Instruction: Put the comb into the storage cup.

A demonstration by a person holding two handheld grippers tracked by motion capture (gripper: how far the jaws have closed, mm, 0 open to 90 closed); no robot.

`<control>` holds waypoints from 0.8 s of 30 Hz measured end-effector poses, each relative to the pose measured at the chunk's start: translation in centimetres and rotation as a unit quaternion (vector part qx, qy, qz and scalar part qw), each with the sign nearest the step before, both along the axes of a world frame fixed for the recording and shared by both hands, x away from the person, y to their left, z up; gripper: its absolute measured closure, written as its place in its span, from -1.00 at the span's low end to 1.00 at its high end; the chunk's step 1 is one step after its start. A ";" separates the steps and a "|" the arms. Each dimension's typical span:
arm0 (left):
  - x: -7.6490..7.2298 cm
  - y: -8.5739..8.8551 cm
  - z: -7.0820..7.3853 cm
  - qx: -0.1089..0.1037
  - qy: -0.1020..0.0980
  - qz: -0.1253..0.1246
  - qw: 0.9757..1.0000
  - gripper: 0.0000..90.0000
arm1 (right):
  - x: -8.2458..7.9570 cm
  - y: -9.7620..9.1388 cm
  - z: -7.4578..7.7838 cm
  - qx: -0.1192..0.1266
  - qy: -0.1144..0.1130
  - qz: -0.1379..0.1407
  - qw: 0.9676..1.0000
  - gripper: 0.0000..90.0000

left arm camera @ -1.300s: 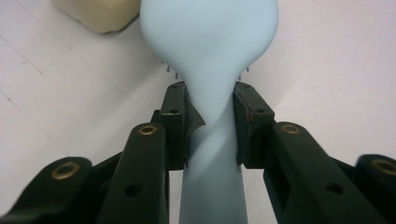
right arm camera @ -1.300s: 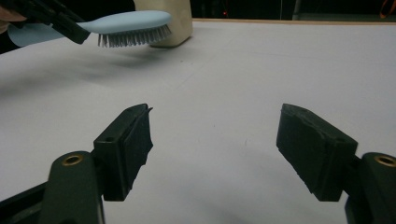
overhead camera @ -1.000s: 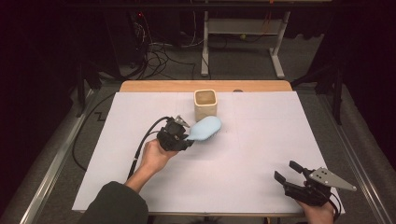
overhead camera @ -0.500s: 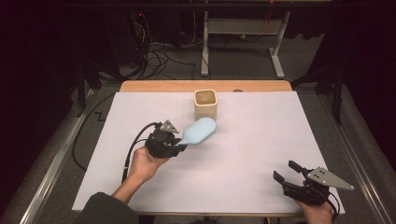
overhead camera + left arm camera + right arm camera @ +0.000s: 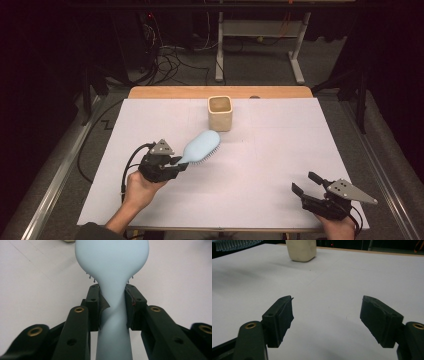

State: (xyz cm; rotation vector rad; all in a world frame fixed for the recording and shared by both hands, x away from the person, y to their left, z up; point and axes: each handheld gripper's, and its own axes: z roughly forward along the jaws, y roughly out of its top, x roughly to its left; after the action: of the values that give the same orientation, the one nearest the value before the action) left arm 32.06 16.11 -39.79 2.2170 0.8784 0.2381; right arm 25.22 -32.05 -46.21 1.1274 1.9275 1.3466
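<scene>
Left gripper (image 5: 175, 163): held in the person's left hand (image 5: 137, 187) over the left-centre of the table; its jaws are closed on the narrow neck of a pale blue hairbrush (image 5: 201, 147); in the left gripper view the two pads (image 5: 131, 305) press the handle from either side, just below where it widens into the head

Hairbrush: its oval head points up and to the right from the left gripper, toward the cup; smooth back faces up; bristles show along the lower edge in the high view, and a few bristle tips peek out beneath the head in the left gripper view (image 5: 112, 277); whether the bristles touch the table I cannot tell

Cup (image 5: 220, 113): cream, squarish, upright, near the far middle of the table; just beyond the brush head but apart from it; seen also at the top of the right gripper view (image 5: 301, 250)

Right gripper (image 5: 306, 183): in the person's right hand (image 5: 340, 227) at the near right corner of the table; jaws spread wide with nothing between them; the right gripper view shows bare table between its pads (image 5: 281, 317)

Table (image 5: 280, 150): covered by a white sheet; a strip of wood shows along the far edge
</scene>
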 end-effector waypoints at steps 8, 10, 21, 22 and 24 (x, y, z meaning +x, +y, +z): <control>-1.5 1.1 -0.4 -0.013 -0.001 0.006 1.000 0.53 | 0.0 0.6 0.2 0.000 -0.005 0.006 1.000 -0.40; -1.9 1.3 -0.7 -0.014 -0.002 0.005 1.000 0.53 | -0.1 0.9 0.3 0.004 -0.007 0.008 1.000 -0.40; -3.3 1.7 -1.7 -0.026 -0.003 0.002 1.000 0.53 | -0.1 3.3 0.7 -0.004 -0.022 0.033 0.999 -0.42; -3.4 1.6 -1.7 -0.028 -0.003 0.002 1.000 0.53 | 0.0 3.6 0.7 -0.005 -0.023 0.036 0.999 -0.43; -3.5 1.6 -1.7 -0.028 -0.004 -0.001 1.000 0.53 | 0.1 4.2 0.7 -0.005 -0.022 0.046 0.999 -0.44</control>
State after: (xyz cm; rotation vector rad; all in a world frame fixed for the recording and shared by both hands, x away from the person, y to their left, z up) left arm 28.55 17.69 -41.53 2.1634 0.8676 0.2181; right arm 25.31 -27.83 -45.49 1.0075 1.9740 1.3977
